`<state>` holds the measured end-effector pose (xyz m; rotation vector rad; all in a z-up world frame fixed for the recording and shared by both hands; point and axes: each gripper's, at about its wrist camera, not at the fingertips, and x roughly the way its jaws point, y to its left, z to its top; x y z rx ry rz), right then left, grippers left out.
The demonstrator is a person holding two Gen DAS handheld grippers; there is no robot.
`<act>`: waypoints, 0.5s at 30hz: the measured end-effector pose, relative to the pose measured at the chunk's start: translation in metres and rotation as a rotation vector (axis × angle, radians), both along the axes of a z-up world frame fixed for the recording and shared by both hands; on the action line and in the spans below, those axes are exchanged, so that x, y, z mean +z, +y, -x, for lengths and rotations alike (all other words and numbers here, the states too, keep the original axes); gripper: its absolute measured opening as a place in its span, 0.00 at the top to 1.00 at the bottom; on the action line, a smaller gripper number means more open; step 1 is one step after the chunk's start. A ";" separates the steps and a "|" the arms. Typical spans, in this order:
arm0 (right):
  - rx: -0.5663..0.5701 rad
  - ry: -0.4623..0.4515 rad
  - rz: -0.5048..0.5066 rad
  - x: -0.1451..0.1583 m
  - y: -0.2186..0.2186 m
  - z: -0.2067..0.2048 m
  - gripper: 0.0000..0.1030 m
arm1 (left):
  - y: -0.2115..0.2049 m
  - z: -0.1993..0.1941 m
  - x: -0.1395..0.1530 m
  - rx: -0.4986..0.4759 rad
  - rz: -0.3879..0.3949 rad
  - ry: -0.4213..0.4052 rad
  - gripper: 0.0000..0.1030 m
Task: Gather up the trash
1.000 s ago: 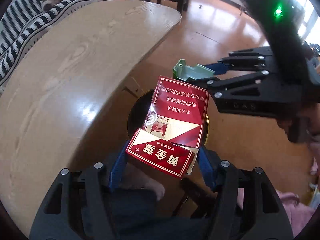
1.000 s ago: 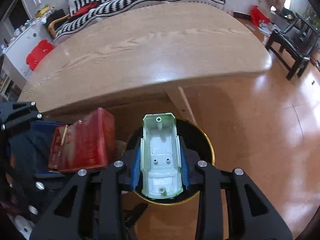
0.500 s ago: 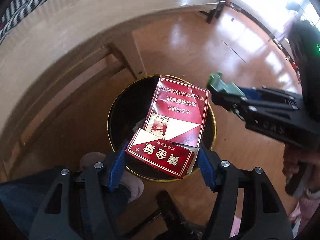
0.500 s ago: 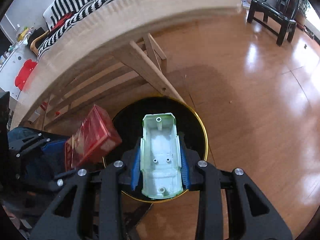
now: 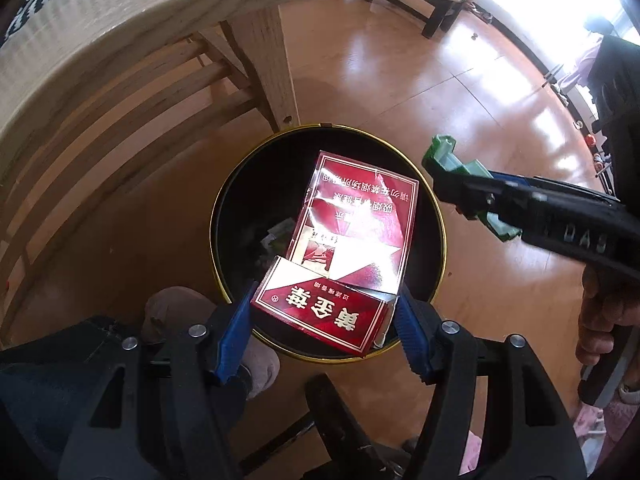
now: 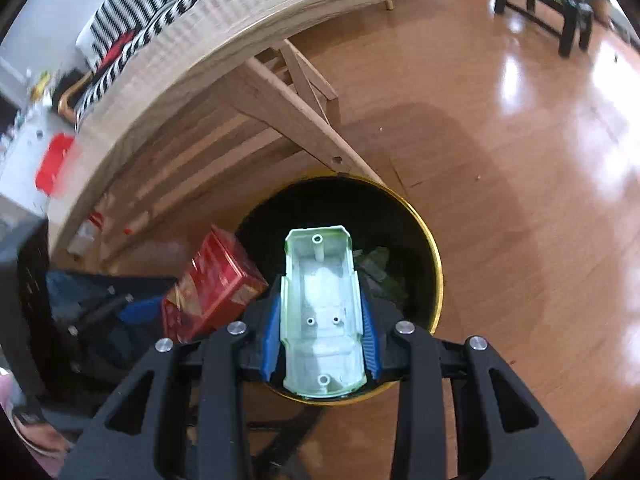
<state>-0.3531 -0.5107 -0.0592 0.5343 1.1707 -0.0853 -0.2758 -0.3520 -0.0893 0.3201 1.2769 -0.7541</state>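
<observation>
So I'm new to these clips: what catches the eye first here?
The red cigarette pack, gripped by the left gripper right above the black bin with its gold rim. Next, the pale green plastic shell in the right gripper, also over the bin, beside the wooden table.

Left tongs: pointed downward, blue pads clamped on a red carton. Right tongs: pointed downward, blue pads clamped on a pale green plastic shell; bare hand grips the handle
</observation>
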 end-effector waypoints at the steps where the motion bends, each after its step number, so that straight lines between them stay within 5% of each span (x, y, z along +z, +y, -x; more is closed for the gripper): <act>1: -0.010 0.002 -0.008 0.000 0.000 -0.002 0.67 | -0.001 -0.001 -0.001 -0.002 -0.005 0.003 0.38; 2: -0.023 0.008 -0.025 -0.001 -0.001 -0.004 0.66 | -0.003 -0.002 -0.002 -0.004 -0.015 0.007 0.37; 3: -0.030 0.008 -0.040 -0.001 -0.002 -0.005 0.55 | -0.005 -0.002 -0.004 0.003 -0.029 0.020 0.36; 4: -0.036 0.008 -0.052 0.000 -0.003 -0.006 0.41 | -0.006 -0.002 -0.005 0.023 -0.035 0.037 0.29; 5: -0.044 0.018 -0.044 0.002 -0.004 -0.007 0.14 | -0.005 -0.003 -0.006 0.040 -0.029 0.055 0.15; 6: -0.071 0.035 -0.012 0.006 -0.006 -0.008 0.06 | -0.004 -0.006 -0.005 0.067 -0.003 0.080 0.09; 11: -0.143 -0.049 0.044 0.044 -0.016 0.000 0.06 | -0.005 -0.005 0.019 0.084 0.026 0.079 0.06; 15: -0.208 -0.162 0.234 0.102 -0.010 0.003 0.06 | 0.008 -0.007 0.086 0.087 0.073 -0.158 0.06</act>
